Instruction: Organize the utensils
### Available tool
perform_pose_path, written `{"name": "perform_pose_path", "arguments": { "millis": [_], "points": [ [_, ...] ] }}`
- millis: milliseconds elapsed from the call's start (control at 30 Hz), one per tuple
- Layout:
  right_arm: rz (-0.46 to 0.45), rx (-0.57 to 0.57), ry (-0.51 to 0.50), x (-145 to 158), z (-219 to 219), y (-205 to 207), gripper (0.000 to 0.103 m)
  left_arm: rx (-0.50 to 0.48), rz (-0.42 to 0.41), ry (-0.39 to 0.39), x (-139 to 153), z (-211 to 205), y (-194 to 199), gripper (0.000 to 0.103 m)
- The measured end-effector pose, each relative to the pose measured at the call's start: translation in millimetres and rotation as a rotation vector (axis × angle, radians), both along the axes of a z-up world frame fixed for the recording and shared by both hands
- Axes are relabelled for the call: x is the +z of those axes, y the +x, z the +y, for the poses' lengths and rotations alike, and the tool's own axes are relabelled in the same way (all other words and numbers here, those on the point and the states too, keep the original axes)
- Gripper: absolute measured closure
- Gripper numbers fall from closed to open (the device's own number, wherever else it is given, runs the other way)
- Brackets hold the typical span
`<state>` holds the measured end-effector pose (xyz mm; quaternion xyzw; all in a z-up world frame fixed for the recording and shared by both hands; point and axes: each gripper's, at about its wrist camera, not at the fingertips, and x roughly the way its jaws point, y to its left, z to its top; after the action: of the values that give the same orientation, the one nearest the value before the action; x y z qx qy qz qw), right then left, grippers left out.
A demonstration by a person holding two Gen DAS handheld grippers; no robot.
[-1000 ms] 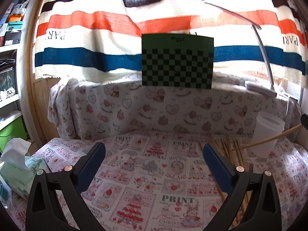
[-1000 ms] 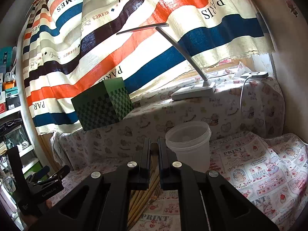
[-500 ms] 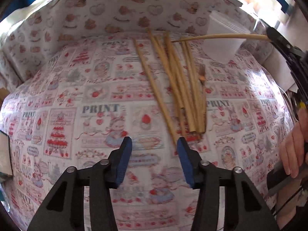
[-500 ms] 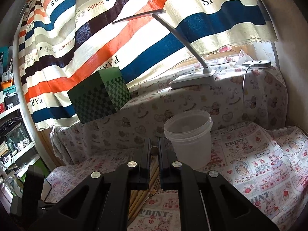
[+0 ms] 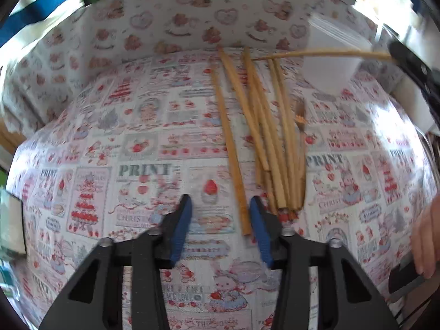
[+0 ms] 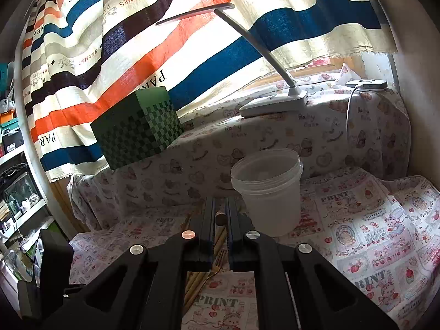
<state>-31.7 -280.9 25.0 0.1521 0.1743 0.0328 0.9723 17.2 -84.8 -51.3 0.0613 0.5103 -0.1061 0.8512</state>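
Left wrist view: my left gripper is closing, fingers not yet touching the loose chopstick just inside the right finger; it may roll away.

Right wrist view: my right gripper pinches one held chopstick beside the tub; it could swing and tip it.

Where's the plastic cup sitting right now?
In the right wrist view, the plastic cup stands upright on the printed tablecloth, just right of the right claw and the chopstick it holds, below the desk lamp.
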Motion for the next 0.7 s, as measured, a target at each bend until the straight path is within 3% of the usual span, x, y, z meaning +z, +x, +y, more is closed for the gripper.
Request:
{"name": "perform_pose_path", "arguments": {
  "millis": [100,233,433,600,700],
  "points": [
    [0.0,-0.001,-0.005,0.5,0.4,-0.3,0.095,0.054,0.02,-0.028,1.7,13.1,4.0,0.094],
    [-0.007,-0.01,-0.012,1.5,-0.2,-1.6,0.095,-0.001,0.048,-0.063,6.0,23.2,1.5,0.096],
    [-0.039,-0.013,0.033,7.8,-7.2,-8.2,0.095,-0.021,-0.197,-0.07,72.4,50.8,-27.7,0.097],
    [-0.105,0.018,0.015,26.8,-7.5,-23.9,0.095,-0.031,-0.314,-0.046,114.6,58.0,-37.1,0.097],
    [-0.179,0.021,-0.012,37.6,-6.5,-38.0,0.095,-0.003,-0.364,-0.075,129.3,63.7,-34.7,0.097]
  ]
}}
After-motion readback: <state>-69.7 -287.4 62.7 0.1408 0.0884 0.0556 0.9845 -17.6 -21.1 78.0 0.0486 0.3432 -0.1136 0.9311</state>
